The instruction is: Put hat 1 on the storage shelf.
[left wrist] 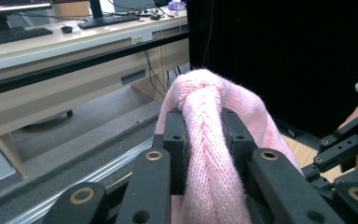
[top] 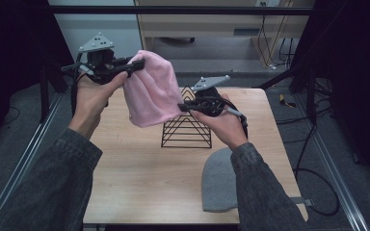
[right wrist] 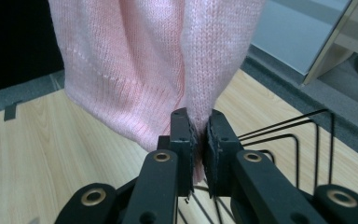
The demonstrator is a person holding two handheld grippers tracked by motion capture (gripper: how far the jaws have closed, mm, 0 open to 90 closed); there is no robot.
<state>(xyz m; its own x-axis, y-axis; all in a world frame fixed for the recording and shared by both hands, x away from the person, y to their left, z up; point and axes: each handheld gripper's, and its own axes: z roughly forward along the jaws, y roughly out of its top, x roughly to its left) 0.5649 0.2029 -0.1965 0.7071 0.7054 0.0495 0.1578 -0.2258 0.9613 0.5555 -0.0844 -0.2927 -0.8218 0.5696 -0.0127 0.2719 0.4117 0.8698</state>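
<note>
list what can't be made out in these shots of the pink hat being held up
- Pink hat: its opening and inside, high view; folds face away.
- Wire rack: its top, high view; behind the hat and the right hand-held gripper.
- Grey hat: its right part, high view; under the right sleeve.
- Left hand-held gripper: pad faces, left gripper view; bunched knit covers them.
</note>
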